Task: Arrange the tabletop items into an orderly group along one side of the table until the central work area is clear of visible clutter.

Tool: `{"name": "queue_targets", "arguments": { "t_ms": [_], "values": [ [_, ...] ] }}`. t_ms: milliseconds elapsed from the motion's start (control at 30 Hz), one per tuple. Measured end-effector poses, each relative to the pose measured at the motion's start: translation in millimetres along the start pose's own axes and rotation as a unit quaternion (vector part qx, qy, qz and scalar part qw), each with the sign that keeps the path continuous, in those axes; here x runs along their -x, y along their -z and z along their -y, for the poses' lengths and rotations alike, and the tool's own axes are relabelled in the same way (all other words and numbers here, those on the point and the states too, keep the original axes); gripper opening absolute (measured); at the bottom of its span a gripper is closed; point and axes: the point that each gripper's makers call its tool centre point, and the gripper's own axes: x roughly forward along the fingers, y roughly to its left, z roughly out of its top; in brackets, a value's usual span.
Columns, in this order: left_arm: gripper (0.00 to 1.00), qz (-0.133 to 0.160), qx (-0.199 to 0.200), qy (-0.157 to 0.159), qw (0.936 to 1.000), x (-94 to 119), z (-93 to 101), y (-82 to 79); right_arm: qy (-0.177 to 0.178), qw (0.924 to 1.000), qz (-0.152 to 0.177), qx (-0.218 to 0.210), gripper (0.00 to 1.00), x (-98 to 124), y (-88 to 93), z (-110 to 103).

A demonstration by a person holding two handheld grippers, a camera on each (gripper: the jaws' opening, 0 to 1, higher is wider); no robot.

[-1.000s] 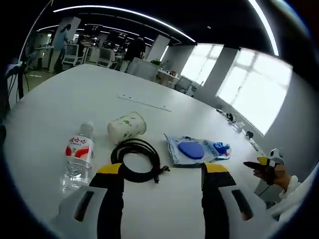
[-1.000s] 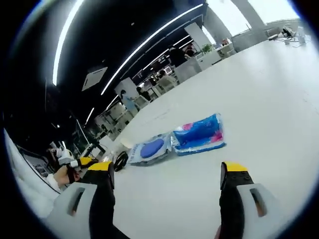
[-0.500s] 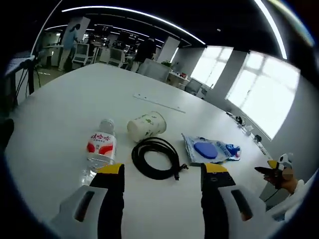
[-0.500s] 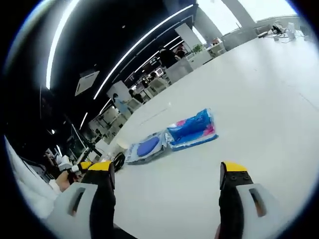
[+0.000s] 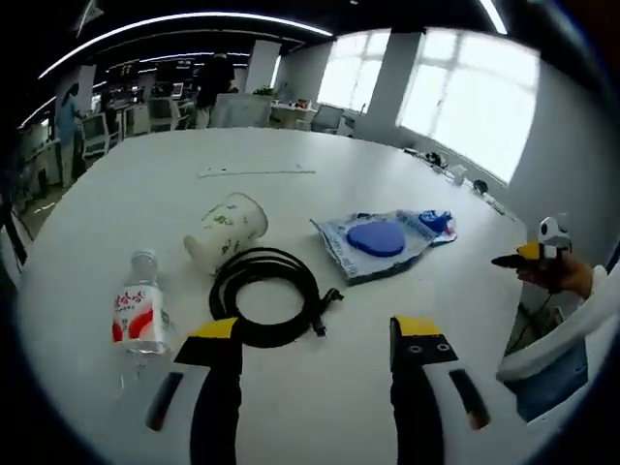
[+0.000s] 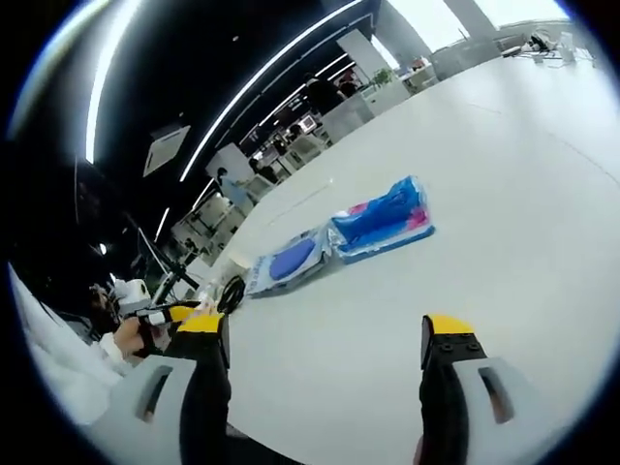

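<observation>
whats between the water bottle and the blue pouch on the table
In the left gripper view, the coiled black cable and the tipped paper cup lie between the water bottle and the blue pouch.

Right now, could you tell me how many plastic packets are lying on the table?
2: a packet with a blue disc, and a blue-and-pink packet touching it, away from the cable.
</observation>
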Motion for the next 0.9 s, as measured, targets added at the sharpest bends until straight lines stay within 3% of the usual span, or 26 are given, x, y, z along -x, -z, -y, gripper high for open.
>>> {"name": "queue_targets", "arguments": {
  "t_ms": [133,300,433,700,767,900],
  "values": [
    [0.59,-0.023,-0.032,0.005,0.9992,-23,-1.4,-0.8,0.002,1.0,0.003,-0.009,0.78,6,2.8,6],
    [0.52,-0.058,-0.05,-0.003,0.9971,-46,-10.9,6.2,0.01,0.9998,0.003,-0.018,0.76,13,7.4,9],
    [0.53,-0.08,-0.051,-0.005,0.9955,-56,-11.4,13.3,0.012,0.9992,0.014,-0.036,0.74,16,7.0,9],
    [0.39,-0.087,-0.06,-0.014,0.9943,-68,-18.0,19.1,0.011,0.999,0.009,-0.043,0.73,10,11.0,11],
    [0.36,-0.076,-0.083,-0.029,0.9933,-67,-18.0,15.0,0.008,0.9991,0.004,-0.042,0.72,7,12.8,9],
    [0.17,-0.073,-0.074,-0.017,0.9945,-70,-6.4,14.5,-0.002,0.9992,-0.001,-0.04,0.72,0,13.3,0]
  ]
}}
